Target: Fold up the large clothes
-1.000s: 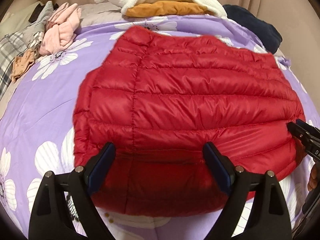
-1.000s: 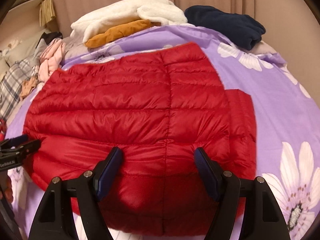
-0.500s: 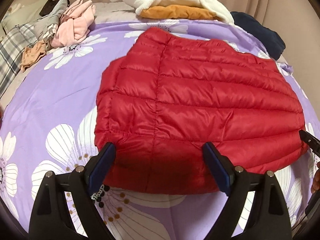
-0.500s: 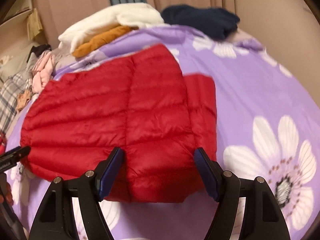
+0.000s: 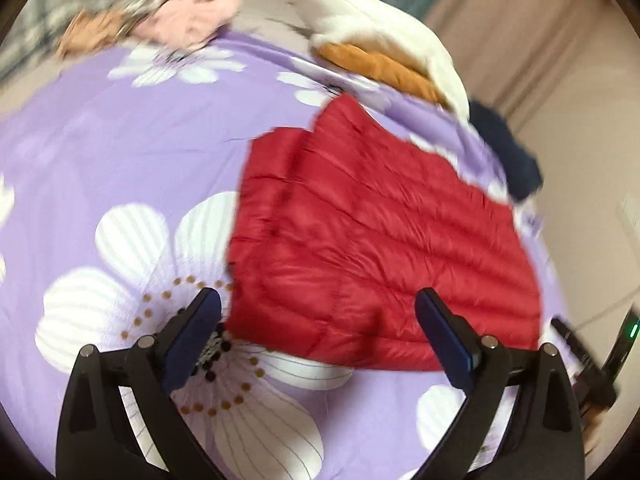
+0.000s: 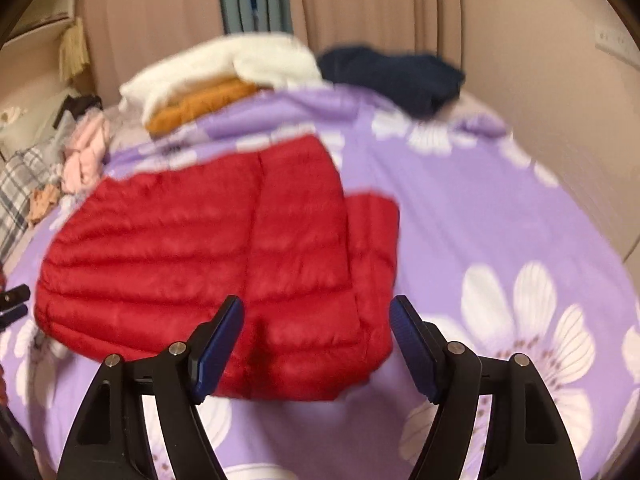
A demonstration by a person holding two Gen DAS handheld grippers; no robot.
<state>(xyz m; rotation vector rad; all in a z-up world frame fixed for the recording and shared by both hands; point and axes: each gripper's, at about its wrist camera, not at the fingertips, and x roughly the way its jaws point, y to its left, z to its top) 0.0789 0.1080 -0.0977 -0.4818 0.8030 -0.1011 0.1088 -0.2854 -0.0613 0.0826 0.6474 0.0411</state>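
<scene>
A red quilted puffer jacket (image 5: 380, 248) lies folded flat on the purple flowered bedspread (image 5: 120, 152). It also shows in the right wrist view (image 6: 224, 256), with a folded sleeve edge at its right. My left gripper (image 5: 318, 312) is open and empty, hovering over the jacket's near left corner. My right gripper (image 6: 316, 324) is open and empty, over the jacket's near right corner. The right gripper's tip (image 5: 568, 332) shows at the left view's right edge, and the left gripper's tip (image 6: 14, 304) shows at the right view's left edge. Both views are motion-blurred.
At the far end of the bed lie a white fleece (image 6: 236, 68) on an orange garment (image 6: 200, 110), and a navy garment (image 6: 400, 76). Pink clothes (image 6: 86, 156) and a plaid cloth (image 6: 20, 192) lie far left. A curtain and wall stand behind.
Both grippers have drawn back from the jacket and swung outward, the left to the left, the right to the right. The jacket lies still where it was set down.
</scene>
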